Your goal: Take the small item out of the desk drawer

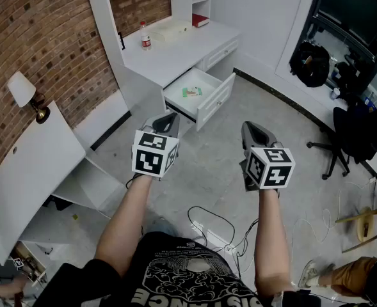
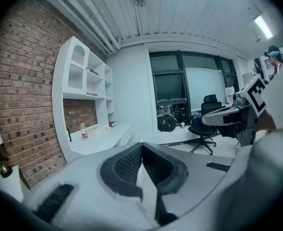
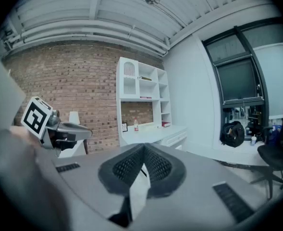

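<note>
A white desk [image 1: 169, 53] stands against the brick wall, and its drawer [image 1: 208, 101] is pulled open. A small green and white item [image 1: 192, 93] lies inside the drawer. My left gripper [image 1: 169, 118] hangs over the floor just in front of the drawer, shut with nothing in it. To its right, my right gripper [image 1: 251, 130] is also shut and empty. Both gripper views look level across the room: the jaws [image 2: 141, 165] meet tip to tip, as do those of the right gripper [image 3: 142, 163]. The drawer is hidden in both.
A drinks bottle [image 1: 146, 36] and a red book [image 1: 200, 20] sit on the desk. A white panel [image 1: 28, 171] leans at the left by a lamp [image 1: 23, 92]. A black office chair [image 1: 361, 133] and a black bag [image 1: 310, 62] stand at the right. Cables [image 1: 217, 226] lie on the floor.
</note>
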The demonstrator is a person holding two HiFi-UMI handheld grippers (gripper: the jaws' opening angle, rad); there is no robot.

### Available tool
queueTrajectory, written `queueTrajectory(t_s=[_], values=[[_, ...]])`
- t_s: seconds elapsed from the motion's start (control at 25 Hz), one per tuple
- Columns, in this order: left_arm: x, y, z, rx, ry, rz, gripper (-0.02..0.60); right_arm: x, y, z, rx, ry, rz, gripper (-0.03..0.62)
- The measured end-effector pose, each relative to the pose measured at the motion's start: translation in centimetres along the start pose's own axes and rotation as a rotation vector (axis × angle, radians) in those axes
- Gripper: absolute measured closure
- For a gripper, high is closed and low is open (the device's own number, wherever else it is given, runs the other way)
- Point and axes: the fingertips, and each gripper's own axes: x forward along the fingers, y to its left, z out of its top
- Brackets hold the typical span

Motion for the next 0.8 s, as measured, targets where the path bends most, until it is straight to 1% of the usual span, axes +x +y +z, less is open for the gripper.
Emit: queueTrajectory(t_s=[0.24, 0.32, 0.4, 0.56, 0.8], values=[[1.0, -0.2, 0.2, 0.003, 0.007, -0.006, 0.575, 0.6, -0.2, -0.5, -0.013, 0.027, 0.014, 0.588], [1.6, 0.0, 0.0, 0.003, 0.010, -0.006, 0.575, 1.2, -0.4, -0.5, -0.017, 0.031, 0.021, 0.563], [2.3, 0.4, -0.2, 0.001, 0.012, -0.005, 0.577, 2.0, -0.6, -0.6, -0.024, 0.035, 0.028, 0.556], [4.2, 2.1, -0.3, -0.008, 0.016, -0.005, 0.575, 4.5, -0.9, -0.3, -0.037, 0.042, 0.031, 0.540], [8.5, 5.5, -0.4, -0.014, 0.022, -0.008, 0.575, 10.0, -1.3, 0.3, -0.064, 0.064, 0.055, 0.491]])
